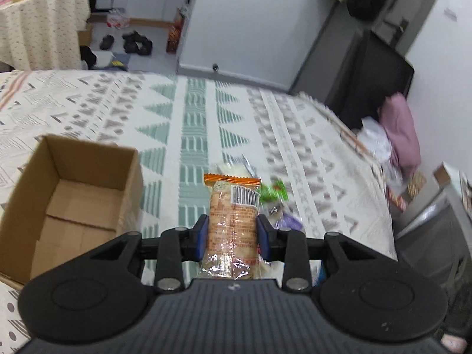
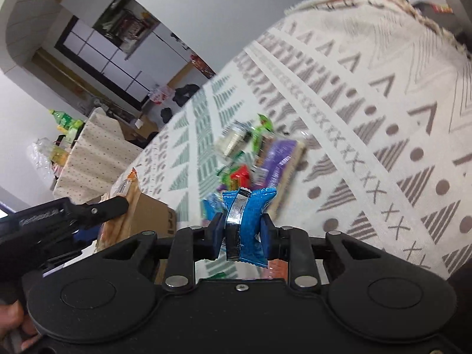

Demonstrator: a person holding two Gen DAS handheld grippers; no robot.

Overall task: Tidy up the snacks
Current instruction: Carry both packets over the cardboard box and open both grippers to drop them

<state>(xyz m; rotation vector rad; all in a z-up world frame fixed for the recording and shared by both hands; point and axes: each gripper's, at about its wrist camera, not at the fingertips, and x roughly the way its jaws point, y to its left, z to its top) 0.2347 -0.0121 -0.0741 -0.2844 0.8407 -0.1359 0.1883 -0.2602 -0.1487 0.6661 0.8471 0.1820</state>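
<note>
cardboard box sits open at my left on the bed, nothing in it that i can see. left gripper pinches an orange cracker pack upright, beside the box rim. right gripper clamps a blue snack packet above the loose snack pile. looks like mid-transfer: next move is swinging left over the box and releasing, then the right one. patterned bedspread, cluttered room, draped table far left.

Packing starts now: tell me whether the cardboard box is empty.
Empty as far as visible: the cardboard box stands open, its bare floor showing; the near corner is hidden.
</note>
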